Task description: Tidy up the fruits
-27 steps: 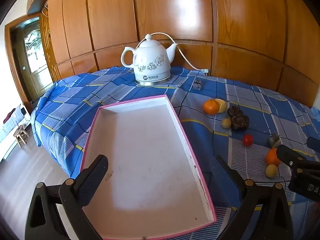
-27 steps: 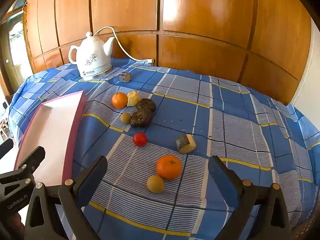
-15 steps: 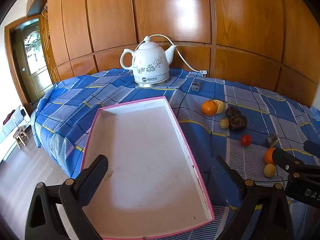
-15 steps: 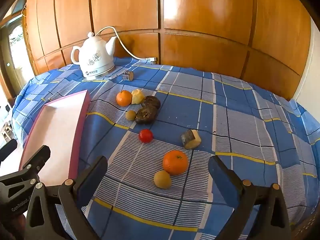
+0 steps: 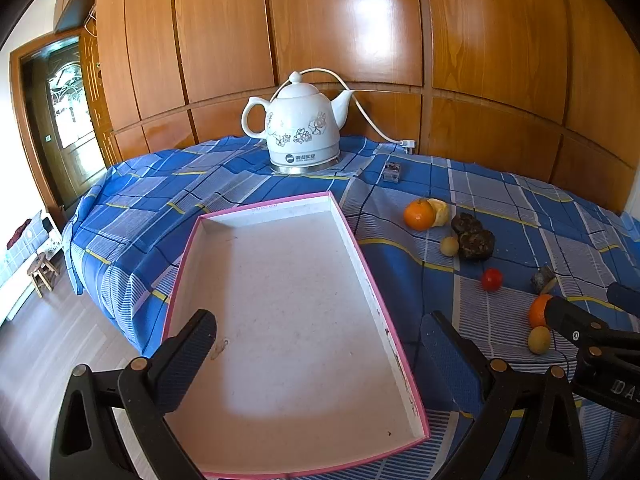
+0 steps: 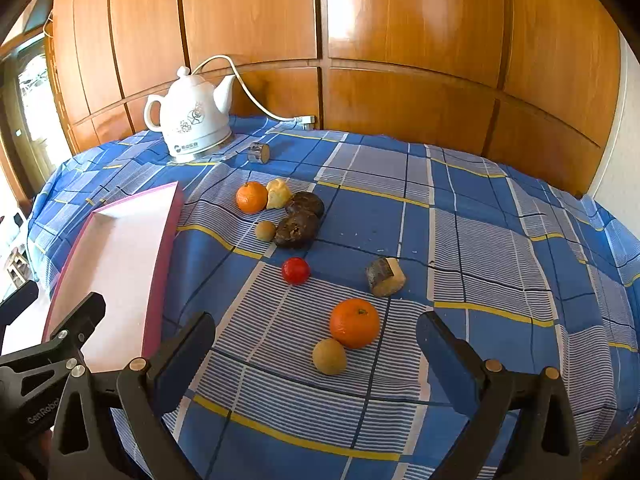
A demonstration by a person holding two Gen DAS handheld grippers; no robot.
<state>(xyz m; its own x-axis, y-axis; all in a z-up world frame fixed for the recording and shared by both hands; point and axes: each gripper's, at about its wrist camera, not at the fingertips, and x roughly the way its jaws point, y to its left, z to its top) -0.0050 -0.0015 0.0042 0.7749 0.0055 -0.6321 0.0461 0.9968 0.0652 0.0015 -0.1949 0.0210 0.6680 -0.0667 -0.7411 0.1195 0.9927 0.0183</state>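
Over the near end of the pink-rimmed tray (image 5: 362, 240) I hold my left gripper (image 5: 316, 354), its jaws spread wide with nothing between them, tipped downward toward the pale tray floor. Off to the right, on the blue checked cloth (image 6: 480, 216), my right gripper (image 6: 316, 354) hangs with its jaws just as far apart and nothing in them, and between its fingers in the right wrist view lie the near orange (image 6: 354, 323) and a small tan fruit (image 6: 329, 356), which touch each other; neither pad touches them. Farther off sit a small red fruit (image 6: 295, 270) and, to its right, a cut piece with dark rind and pale flesh (image 6: 385, 276). Beyond those is a cluster: a second orange (image 6: 251, 197) against a yellow lumpy piece (image 6: 279, 193), two dark wrinkled fruits (image 6: 301, 222) touching one another, and another small tan fruit (image 6: 265, 230) just left of the nearer dark one. All the fruit lies on the cloth to the right of the tray, none inside it. At the far edge, against the wooden wall panels (image 6: 400, 40), stands a white kettle (image 5: 298, 128) with a flower pattern on its base, its white cord (image 6: 256, 100) running right to a plug, and a small dark block (image 6: 258, 152) rests on the cloth near the kettle. From the left wrist view, part of my right gripper shows at the right edge, in front of the near orange.
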